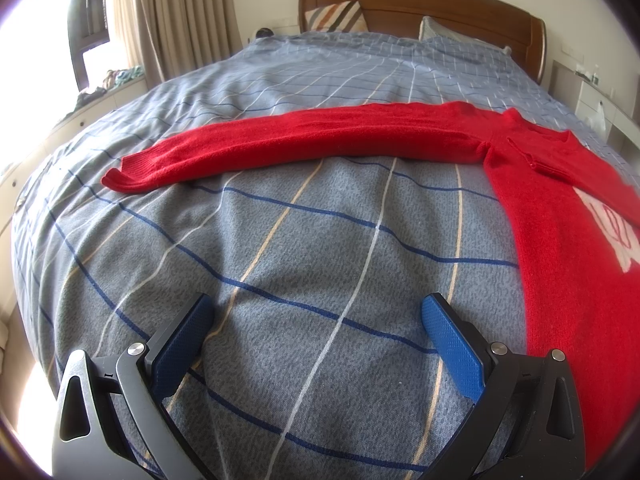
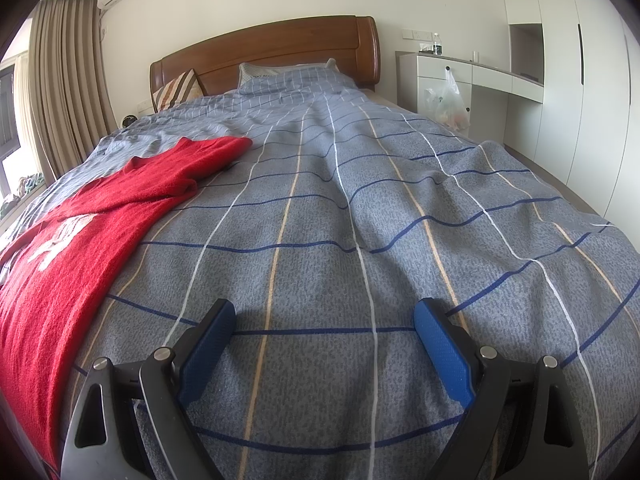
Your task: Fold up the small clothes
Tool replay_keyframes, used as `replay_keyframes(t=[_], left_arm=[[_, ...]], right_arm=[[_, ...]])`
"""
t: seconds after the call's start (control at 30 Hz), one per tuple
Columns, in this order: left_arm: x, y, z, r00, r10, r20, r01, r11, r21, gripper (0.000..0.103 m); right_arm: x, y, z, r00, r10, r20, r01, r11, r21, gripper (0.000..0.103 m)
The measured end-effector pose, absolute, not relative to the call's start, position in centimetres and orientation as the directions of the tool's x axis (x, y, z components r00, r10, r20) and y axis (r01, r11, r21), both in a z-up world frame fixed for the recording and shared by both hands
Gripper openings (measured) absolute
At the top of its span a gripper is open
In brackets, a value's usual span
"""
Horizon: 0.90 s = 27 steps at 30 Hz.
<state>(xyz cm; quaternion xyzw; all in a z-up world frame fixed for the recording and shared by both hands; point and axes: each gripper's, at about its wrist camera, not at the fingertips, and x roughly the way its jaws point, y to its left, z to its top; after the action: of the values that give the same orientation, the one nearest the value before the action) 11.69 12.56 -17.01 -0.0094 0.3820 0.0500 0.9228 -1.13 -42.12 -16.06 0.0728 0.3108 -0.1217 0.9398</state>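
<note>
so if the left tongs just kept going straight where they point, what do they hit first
Probably the grey checked quilt just ahead of the open left tongs, short of the red knitted sweater's sleeve; depth is unclear.

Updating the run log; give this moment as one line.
sweater: flat on bed, unfolded | left gripper: open, empty | right gripper: open, empty

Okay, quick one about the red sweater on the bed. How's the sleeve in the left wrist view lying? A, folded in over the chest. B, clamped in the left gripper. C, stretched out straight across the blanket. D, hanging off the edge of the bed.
C: the sleeve of the red sweater lies stretched out flat across the plaid blanket, away from the body, and the left gripper is open with only blanket between its fingers.
</note>
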Motion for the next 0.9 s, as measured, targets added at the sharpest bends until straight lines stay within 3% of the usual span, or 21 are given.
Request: replay_keyframes(t=[0.2,0.33,0.47,0.67,0.9], left_arm=[[11.7,12.6,-17.0,0.701,0.084,-0.708,-0.099,0.995,0.02,0.103],[12.0,13.4,-15.7,0.647,0.041,-0.762,-0.072,0.997,-0.008,0.103],[11.6,17.1,-13.1,0.648,-0.071,-0.758,-0.078,0.984,-0.159,0.103],[15.1,26.4,-10.5,0.681,-0.112,-0.724,-0.22,0.911,-0.348,0.102],[19.1,35.8,-13.4,0.636,-0.126,-0.761,-0.448,0.743,-0.498,0.097]], right_arm=[[-1.1,-42.1,-16.1,0.777,-0.183,-0.602,0.274,0.96,0.061,0.09],[-1.1,-42.1,-16.1,0.777,-0.183,-0.602,0.274,0.96,0.061,0.09],[-1.1,-42.1,-16.1,0.777,-0.184,-0.602,0.274,0.96,0.06,0.091],[-1.1,-42.1,-16.1,0.777,-0.185,-0.602,0.274,0.96,0.06,0.091],[-1.3,-42.2,-16.1,0.776,-0.186,-0.602,0.275,0.96,0.057,0.091]])
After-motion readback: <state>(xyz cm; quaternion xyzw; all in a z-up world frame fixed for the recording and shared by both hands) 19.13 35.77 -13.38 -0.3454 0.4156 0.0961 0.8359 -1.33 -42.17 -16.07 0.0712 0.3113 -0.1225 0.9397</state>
